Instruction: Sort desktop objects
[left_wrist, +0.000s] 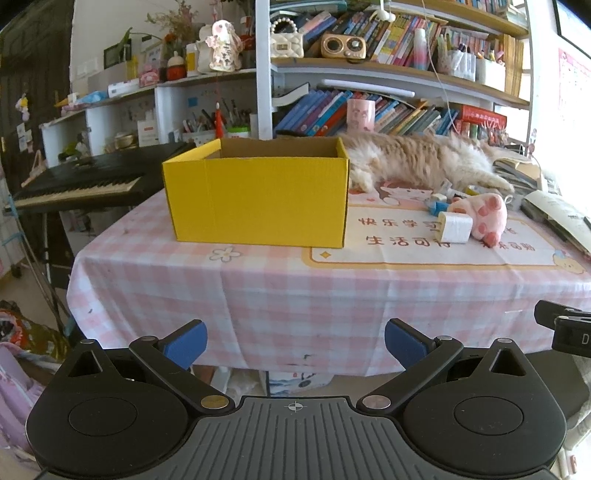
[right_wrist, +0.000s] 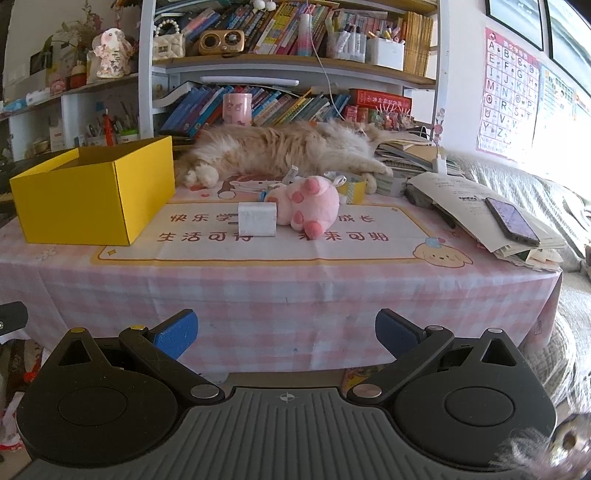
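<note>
An open yellow cardboard box (left_wrist: 258, 199) stands on the table's left part; it also shows in the right wrist view (right_wrist: 92, 199). A pink paw plush (left_wrist: 487, 216) (right_wrist: 308, 205) lies on the desk mat, with a white block (left_wrist: 456, 227) (right_wrist: 257, 219) beside it and small items behind, among them tape rolls (right_wrist: 352, 186). My left gripper (left_wrist: 295, 343) is open and empty, in front of the table's edge. My right gripper (right_wrist: 286, 334) is open and empty, also short of the table.
A long-haired cat (right_wrist: 288, 147) lies along the back of the table behind the objects. Papers with a phone (right_wrist: 511, 221) on top lie at the right. The checked tablecloth (right_wrist: 280, 291) hangs over the front edge. A keyboard piano (left_wrist: 85, 181) stands left of the table.
</note>
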